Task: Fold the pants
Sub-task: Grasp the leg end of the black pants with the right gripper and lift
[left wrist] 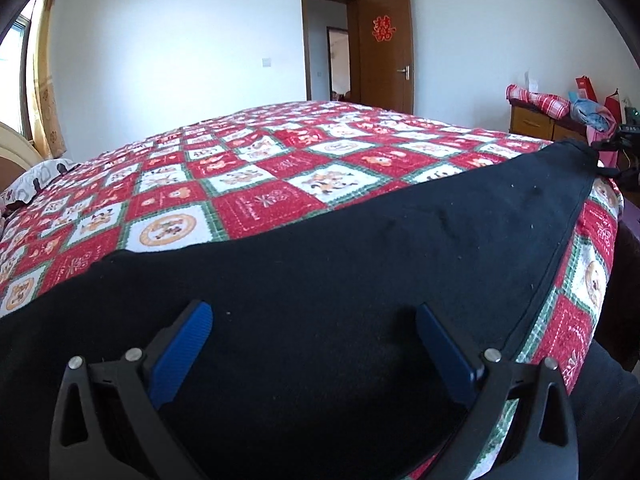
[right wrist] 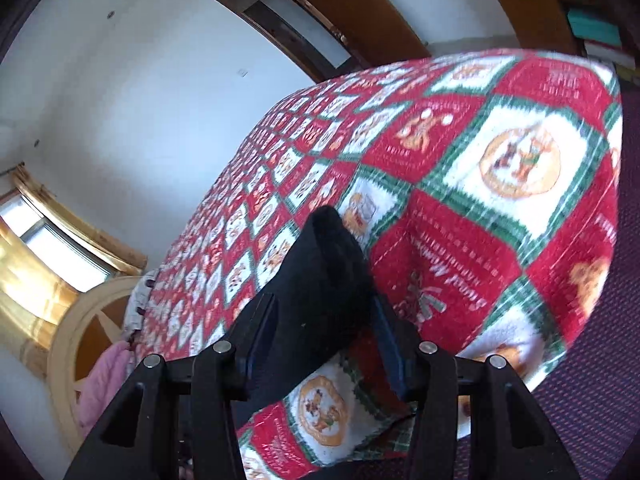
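Observation:
Black pants [left wrist: 360, 264] lie flat along the near edge of the bed, over a red, white and green patterned blanket [left wrist: 248, 184]. My left gripper [left wrist: 314, 320] is open, its blue pads [left wrist: 184, 348] spread wide just above the dark fabric. In the right wrist view, one end of the pants [right wrist: 320, 280] is lifted off the blanket [right wrist: 480, 200] and sits between my right gripper's fingers [right wrist: 324, 312]. The jaws stand partly apart, and whether they pinch the cloth is not clear.
An open brown door [left wrist: 384, 48] is in the far wall. A wooden cabinet [left wrist: 536, 120] with cloth and bags stands at the right. A pillow [left wrist: 36, 180] and headboard [right wrist: 92, 328] are at the left. Purple floor [right wrist: 600, 360] lies beyond the bed corner.

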`<move>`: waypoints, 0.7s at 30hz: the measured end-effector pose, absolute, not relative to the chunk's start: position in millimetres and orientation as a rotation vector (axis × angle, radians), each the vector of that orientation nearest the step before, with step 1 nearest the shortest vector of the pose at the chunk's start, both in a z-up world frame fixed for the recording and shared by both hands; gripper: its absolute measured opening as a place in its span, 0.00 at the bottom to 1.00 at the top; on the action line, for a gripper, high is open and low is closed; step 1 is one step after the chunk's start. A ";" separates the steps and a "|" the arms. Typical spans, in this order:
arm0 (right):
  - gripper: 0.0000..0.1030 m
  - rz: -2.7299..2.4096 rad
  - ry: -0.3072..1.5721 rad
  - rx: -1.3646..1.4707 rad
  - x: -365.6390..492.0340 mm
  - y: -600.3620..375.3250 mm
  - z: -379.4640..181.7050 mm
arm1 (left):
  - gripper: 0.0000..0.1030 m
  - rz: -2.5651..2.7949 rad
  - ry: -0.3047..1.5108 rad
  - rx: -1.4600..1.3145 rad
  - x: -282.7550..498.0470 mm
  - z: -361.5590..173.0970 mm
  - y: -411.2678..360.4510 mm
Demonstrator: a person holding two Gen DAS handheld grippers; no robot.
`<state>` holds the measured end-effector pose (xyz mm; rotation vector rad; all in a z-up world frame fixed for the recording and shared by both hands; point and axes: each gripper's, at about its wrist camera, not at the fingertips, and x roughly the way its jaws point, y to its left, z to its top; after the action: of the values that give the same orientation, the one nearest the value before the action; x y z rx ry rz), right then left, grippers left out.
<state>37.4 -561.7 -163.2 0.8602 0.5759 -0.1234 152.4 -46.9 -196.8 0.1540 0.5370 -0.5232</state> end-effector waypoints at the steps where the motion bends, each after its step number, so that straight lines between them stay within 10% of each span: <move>1: 0.49 -0.111 0.571 0.871 38.5 -559.5 -167.3 | 1.00 -0.524 0.535 0.152 152.9 -196.4 -47.1; 6: 0.46 -0.087 0.505 0.850 39.3 -554.4 -171.8 | 1.00 -0.537 0.528 0.125 153.2 -195.6 -44.0; 11: 0.12 -0.038 0.492 0.869 47.1 -553.4 -177.4 | 1.00 -0.540 0.525 0.118 153.1 -195.9 -44.0; 21: 0.13 -0.053 0.482 0.956 52.7 -564.0 -192.2 | 1.00 -0.508 0.565 0.127 156.2 -193.7 -48.4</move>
<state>52.7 -564.0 -192.2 0.9564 0.4821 -0.0534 156.2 -48.4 -193.7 0.1266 0.5648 -0.5077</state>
